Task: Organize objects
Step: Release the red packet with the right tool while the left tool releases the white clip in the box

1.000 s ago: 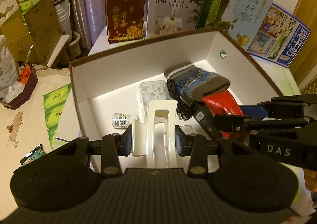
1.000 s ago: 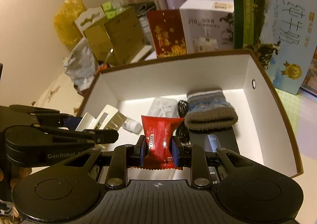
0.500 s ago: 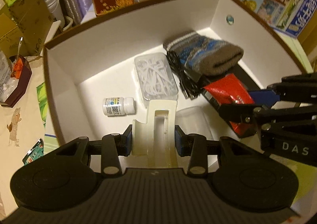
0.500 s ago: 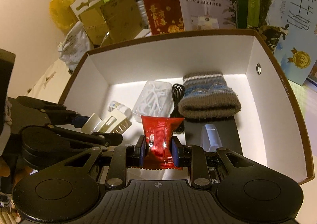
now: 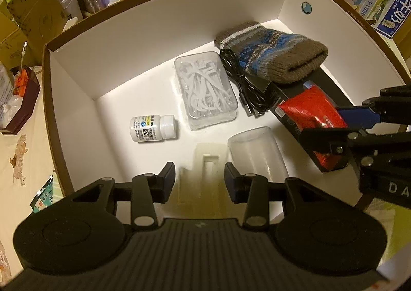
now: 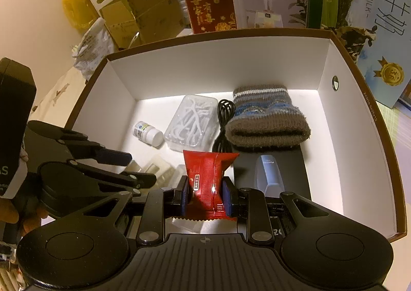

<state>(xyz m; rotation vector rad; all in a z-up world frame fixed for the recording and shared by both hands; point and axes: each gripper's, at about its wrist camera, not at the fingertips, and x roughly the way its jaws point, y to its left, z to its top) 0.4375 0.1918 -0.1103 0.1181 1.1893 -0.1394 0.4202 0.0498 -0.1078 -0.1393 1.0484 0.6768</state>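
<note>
Left tongs (image 5: 199,175) spread open, nothing gripped; white clip (image 5: 208,162) lies loose on box (image 5: 154,41) floor between the tips, blurred. Right tongs (image 6: 206,196) clamped on red packet (image 6: 205,175), low over box at 6 o'clock. Likely step: clip placed, packet next. Next move probably calls for lowering packet into free floor near clear cup (image 5: 254,147), then releasing. Further in: pill bottle (image 5: 152,128), floss-pick case (image 5: 205,89), black cable (image 5: 241,82), knit sock (image 5: 272,57) at 1 o'clock.
</note>
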